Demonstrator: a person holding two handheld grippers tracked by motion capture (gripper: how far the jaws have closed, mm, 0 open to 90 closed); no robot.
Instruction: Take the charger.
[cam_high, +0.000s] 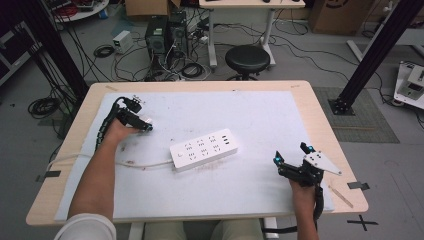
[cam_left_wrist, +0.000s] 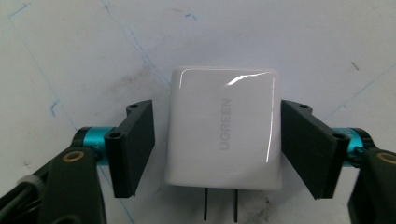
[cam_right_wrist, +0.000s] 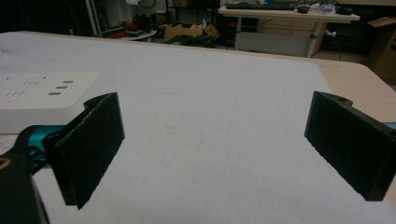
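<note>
Left gripper view: glossy white square wall charger (cam_left_wrist: 224, 128) lies flat on the white table cover (cam_left_wrist: 303, 42), squarely between the two black jaws of the left gripper (cam_left_wrist: 217, 149). Jaws stand apart. The right one sits right at the charger's side, contact not clear; the left one shows a thin gap. So not clamped yet, by my read. The charger's two metal prongs (cam_left_wrist: 219, 205) point back toward the gripper body, and the printed lettering runs along that same axis, parallel to the jaw faces. Closing squeezes across the two flat sides, which looks like a good grip line.

High view puts the left gripper (cam_high: 145, 123) at the left far part of the cover, jaws aimed toward the long white power strip (cam_high: 204, 149) lying near the centre. The strip's long axis runs slightly skewed across the table, its white cord (cam_high: 140, 164) trailing off to the left under the forearm. The charger lies just left of the strip, so the left hand is clearly the nearer one.

Right gripper (cam_high: 291, 154) rests well apart at the near right edge of the table, jaws wide, nothing between them; in the right gripper view the strip (cam_right_wrist: 44, 100) lies off to its left.

My guess: close on the charger, lift, turn prongs down toward a socket.
</note>
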